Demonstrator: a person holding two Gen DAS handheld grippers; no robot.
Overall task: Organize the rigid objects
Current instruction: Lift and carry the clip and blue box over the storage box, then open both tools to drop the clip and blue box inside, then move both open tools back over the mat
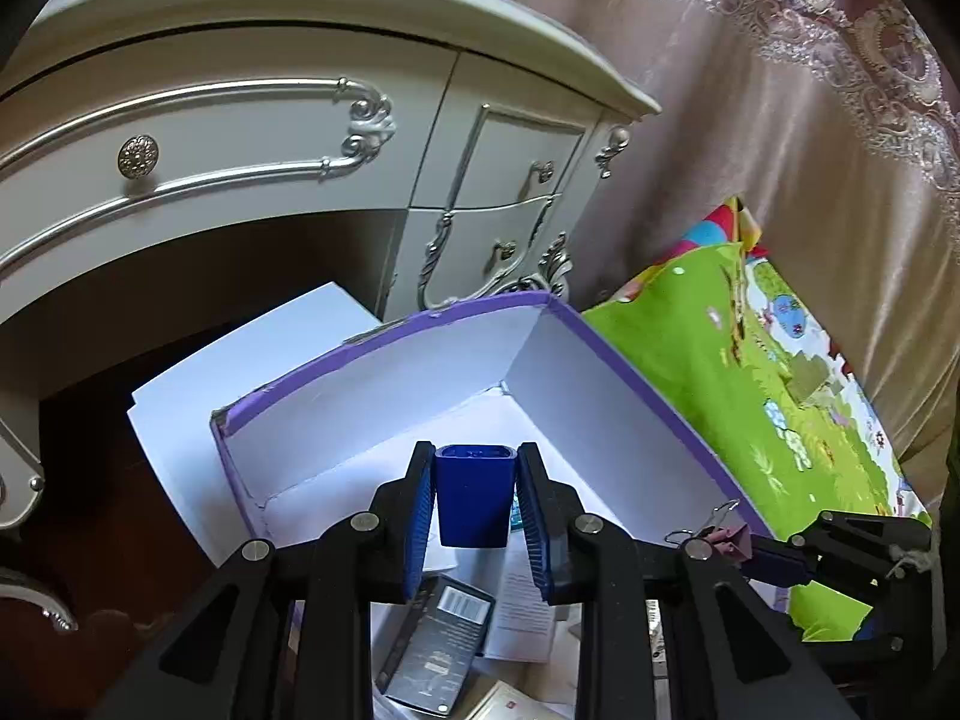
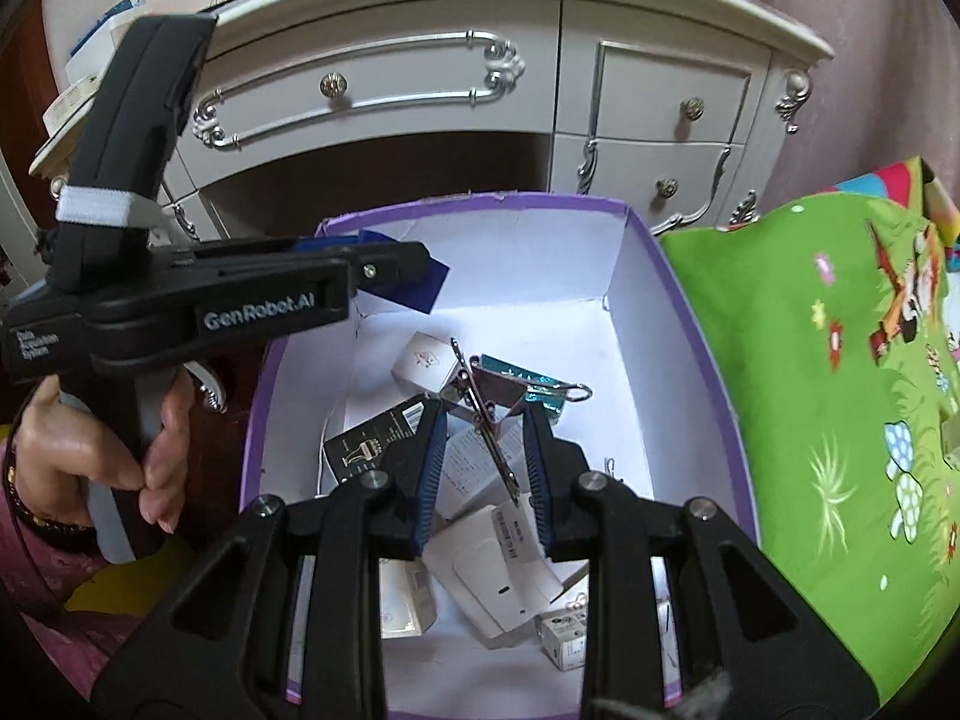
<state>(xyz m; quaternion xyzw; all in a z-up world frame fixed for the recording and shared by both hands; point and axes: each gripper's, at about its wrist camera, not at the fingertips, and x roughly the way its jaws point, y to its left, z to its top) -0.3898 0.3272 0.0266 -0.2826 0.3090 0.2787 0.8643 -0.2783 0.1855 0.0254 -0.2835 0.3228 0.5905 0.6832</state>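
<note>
My left gripper point(image 1: 475, 474) is shut on a small blue box point(image 1: 474, 495) and holds it over the purple-rimmed white box point(image 1: 384, 339). In the right wrist view the left gripper point(image 2: 414, 276) reaches in from the left with the blue box point(image 2: 429, 288) above the purple box's far left corner point(image 2: 480, 199). My right gripper point(image 2: 483, 438) is shut on a pink binder clip point(image 2: 498, 396) by its wire handles, above the box's contents. The right gripper point(image 1: 774, 558) with the clip point(image 1: 729, 537) also shows at the right in the left wrist view.
Inside the purple box lie a silver box point(image 2: 423, 360), a black box point(image 2: 366, 450), white boxes point(image 2: 498, 582) and papers. A white ornate dresser point(image 2: 420, 84) stands behind. A green patterned mat point(image 2: 828, 390) lies to the right. A white sheet point(image 1: 240, 360) lies under the box.
</note>
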